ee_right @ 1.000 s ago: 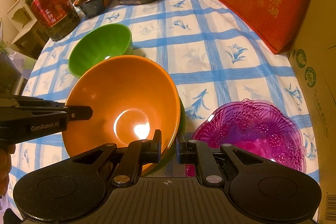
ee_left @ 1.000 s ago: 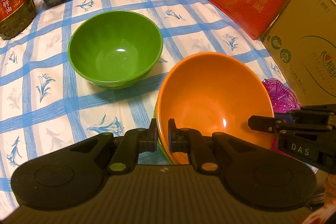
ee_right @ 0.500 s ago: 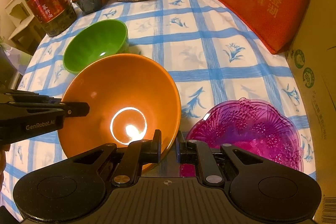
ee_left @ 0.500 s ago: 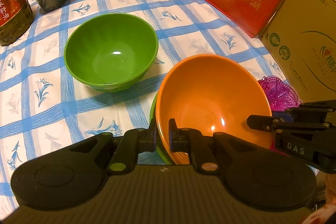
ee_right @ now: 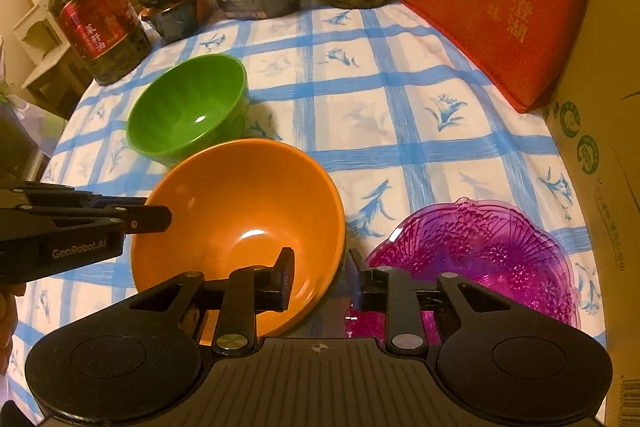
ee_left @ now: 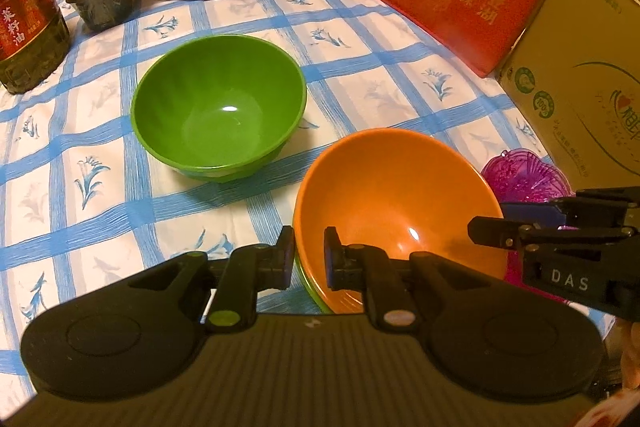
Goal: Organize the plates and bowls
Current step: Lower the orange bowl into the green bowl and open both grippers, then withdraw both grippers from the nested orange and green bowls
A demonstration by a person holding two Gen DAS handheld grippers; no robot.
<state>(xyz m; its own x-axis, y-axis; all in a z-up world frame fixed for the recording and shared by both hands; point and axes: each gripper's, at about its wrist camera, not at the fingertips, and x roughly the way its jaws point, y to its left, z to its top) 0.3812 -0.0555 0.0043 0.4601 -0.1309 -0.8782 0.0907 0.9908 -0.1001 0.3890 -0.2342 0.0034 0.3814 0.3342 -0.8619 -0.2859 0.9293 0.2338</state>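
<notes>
The orange bowl (ee_right: 240, 227) sits tilted near the table's front edge, nested on a green bowl whose rim (ee_left: 316, 297) peeks out underneath in the left wrist view. Since half a second ago the right gripper (ee_right: 318, 277) has spread its fingers: they were pinched close at the bowl's right rim, and now one finger is inside the bowl and the other outside with a clear gap, so that tong is open and seemingly letting go. The left gripper (ee_left: 309, 259) straddles the opposite rim with a narrow gap; whether it truly clamps the rim I cannot tell. This suggests the orange bowl has been set into its stack. A second green bowl (ee_left: 218, 111) stands apart on the blue-checked tablecloth (ee_right: 400, 115), and the purple glass plate (ee_right: 480, 259) lies just beside the stack, likely next to sort.
</notes>
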